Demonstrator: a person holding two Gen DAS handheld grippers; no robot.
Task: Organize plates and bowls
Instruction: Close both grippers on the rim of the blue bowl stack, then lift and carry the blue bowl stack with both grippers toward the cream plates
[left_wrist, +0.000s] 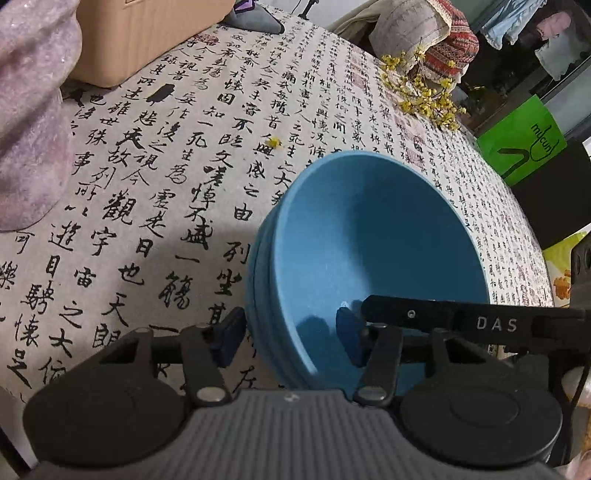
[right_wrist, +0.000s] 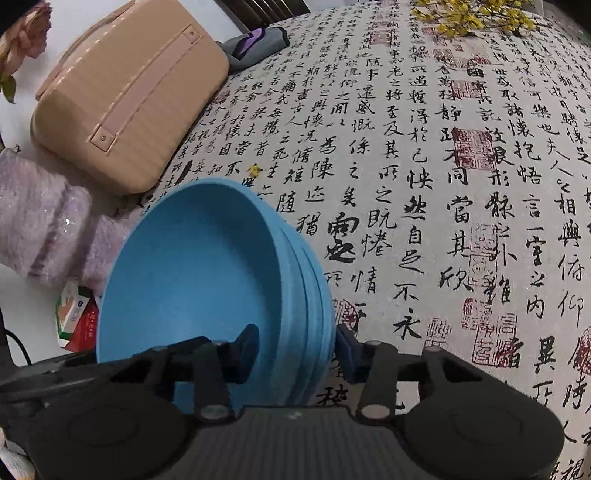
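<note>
A nested stack of blue bowls (left_wrist: 369, 236) (right_wrist: 192, 266) rests on a table covered with a calligraphy-print cloth (right_wrist: 443, 184). My left gripper (left_wrist: 288, 339) straddles the stack's near-left rim. One pad sits just outside the wall, while the other pad (left_wrist: 349, 341) is inside the top bowl, throwing a shadow on the wall beside it. My right gripper (right_wrist: 297, 352) straddles the opposite rim. Its outer pad (right_wrist: 347, 354) is right against the stacked edges and the inner one hangs inside the bowl. Neither pair visibly presses on the bowls.
A beige hard case (right_wrist: 125, 99) lies at the back left, with a grey-purple cloth (right_wrist: 255, 40) behind it. A fuzzy lilac sleeve (left_wrist: 33, 129) is at the left. Yellow flower sprigs (left_wrist: 424, 92) lie at the far edge. A red-green carton (right_wrist: 75, 321) sits beside the bowls.
</note>
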